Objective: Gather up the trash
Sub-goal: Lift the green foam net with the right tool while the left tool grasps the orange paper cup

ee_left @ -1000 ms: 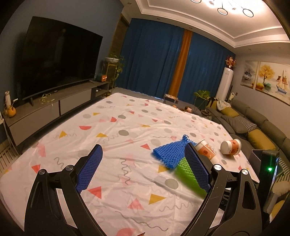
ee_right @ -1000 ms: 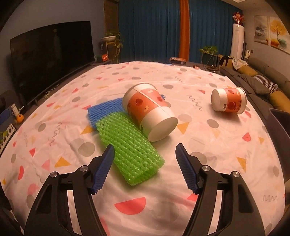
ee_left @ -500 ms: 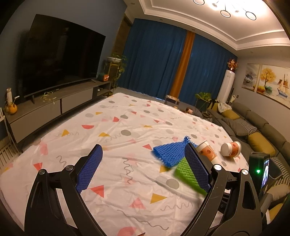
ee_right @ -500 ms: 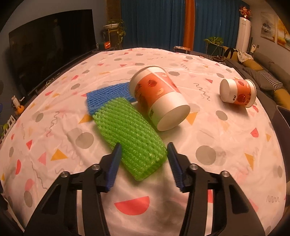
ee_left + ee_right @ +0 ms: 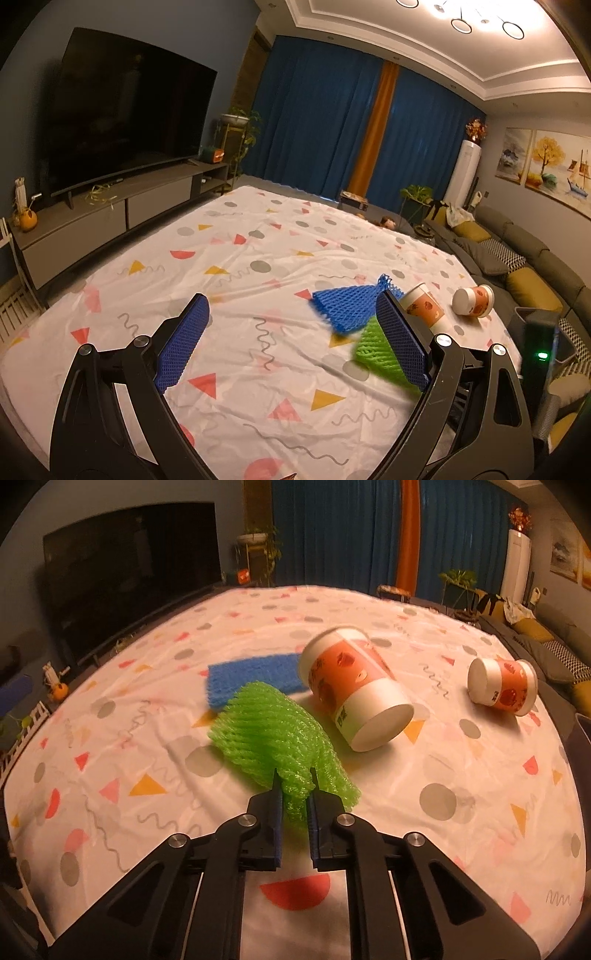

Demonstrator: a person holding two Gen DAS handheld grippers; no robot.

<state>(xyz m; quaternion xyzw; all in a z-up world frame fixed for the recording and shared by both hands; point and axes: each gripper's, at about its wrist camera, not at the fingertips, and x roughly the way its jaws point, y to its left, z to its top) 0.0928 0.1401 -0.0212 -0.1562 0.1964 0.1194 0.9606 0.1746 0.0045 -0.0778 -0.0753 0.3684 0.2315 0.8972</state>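
Observation:
A green foam net (image 5: 273,731) lies bunched on the patterned tablecloth (image 5: 147,738). My right gripper (image 5: 294,775) has its near end pinched between the pads, and the jaws are still closing on it. Behind it lie a flat blue foam net (image 5: 251,675) and an orange-and-white paper cup (image 5: 354,690) on its side. A second cup (image 5: 500,686) lies further right. My left gripper (image 5: 291,299) hovers open and empty over the cloth; its right finger hides part of the green net (image 5: 373,350). The blue net (image 5: 347,304) and both cups (image 5: 424,306) (image 5: 472,301) sit just beyond.
A dark bin (image 5: 581,746) stands off the table's right edge. A grey sofa (image 5: 535,258) with cushions runs along the right. A television (image 5: 122,118) on a low cabinet (image 5: 110,214) lines the left wall, and blue curtains hang at the back.
The right gripper's jaws have come together on the near end of the green net, which has bunched up and risen. The left gripper has stayed where it was, open.

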